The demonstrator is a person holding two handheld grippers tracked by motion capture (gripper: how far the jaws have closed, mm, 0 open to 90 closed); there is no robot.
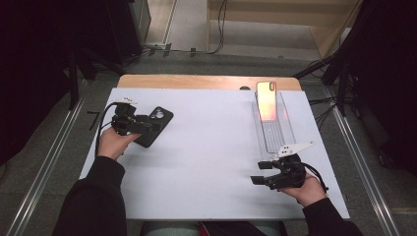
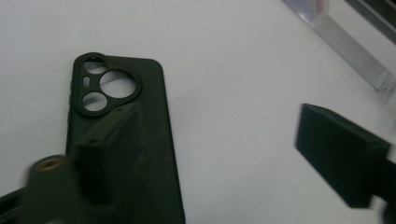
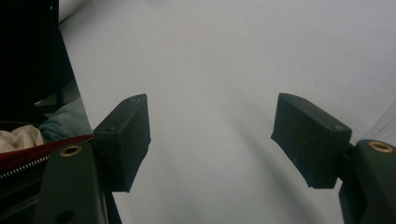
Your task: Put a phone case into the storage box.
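My left gripper (image 1: 147, 126) had its jaws spread wide, one jaw lying over the black phone case (image 1: 156, 125) and the other off to the side above bare table, so nothing was clamped. My right gripper (image 1: 261, 173) also stood with its jaws apart and nothing but white surface between them.

Around the left gripper there was little to get in the way: the white table cover (image 1: 211, 147) lay bare ahead of it and to its side. Far across from it, and just ahead of the right gripper, a clear plastic stand (image 1: 273, 129) lay on the table with a pink-backed phone (image 1: 266, 100) propped upright at its far end. In the left gripper view a corner of that clear stand (image 2: 348, 44) showed well beyond the free jaw.

The case (image 2: 119, 135) lay flat, directly under the left gripper's tips, its back up: matte black, rounded corners, with a raised camera cutout of three round openings at the end away from me.

My left hand (image 1: 114, 142) held its gripper roughly level, pointing toward the table's middle. My right hand (image 1: 307, 189) gripped its tool low, jaws pointing across the table toward the left side.
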